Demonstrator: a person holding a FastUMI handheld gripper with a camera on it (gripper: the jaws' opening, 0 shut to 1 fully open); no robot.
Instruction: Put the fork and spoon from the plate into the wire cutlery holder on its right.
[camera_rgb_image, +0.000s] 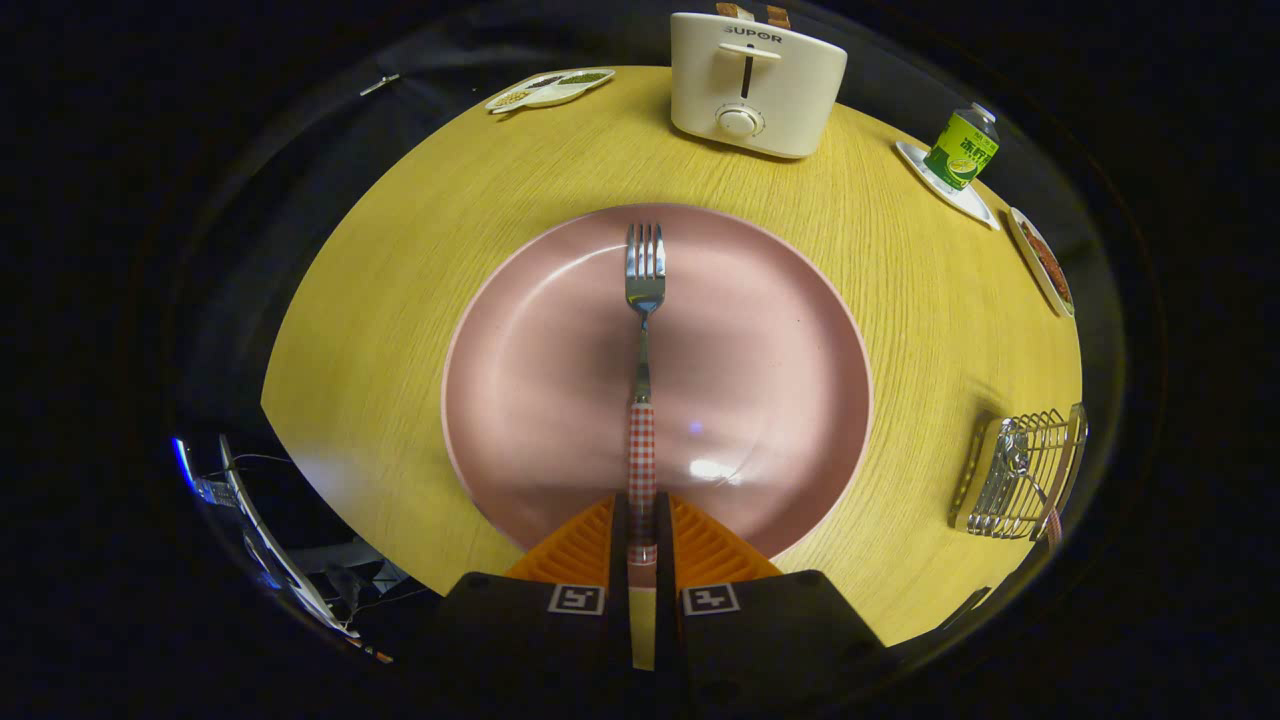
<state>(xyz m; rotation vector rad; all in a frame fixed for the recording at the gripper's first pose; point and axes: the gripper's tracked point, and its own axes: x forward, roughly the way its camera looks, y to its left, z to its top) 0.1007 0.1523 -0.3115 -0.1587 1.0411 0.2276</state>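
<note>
The claw (641, 535) is clenched on the checked handle of the fork (644, 330), both orange fingers (575, 545) pressing it. The fork's tines point far over the pink plate (780, 400) on the wooden surface (400, 300). The wire cutlery holder (1020, 475) stands to the plate's right, with a spoon (1015, 450) already in it.

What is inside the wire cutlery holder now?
In the wire cutlery holder lies the spoon; the wires hide part of it. The claw is shut on the fork over the plate.
</note>
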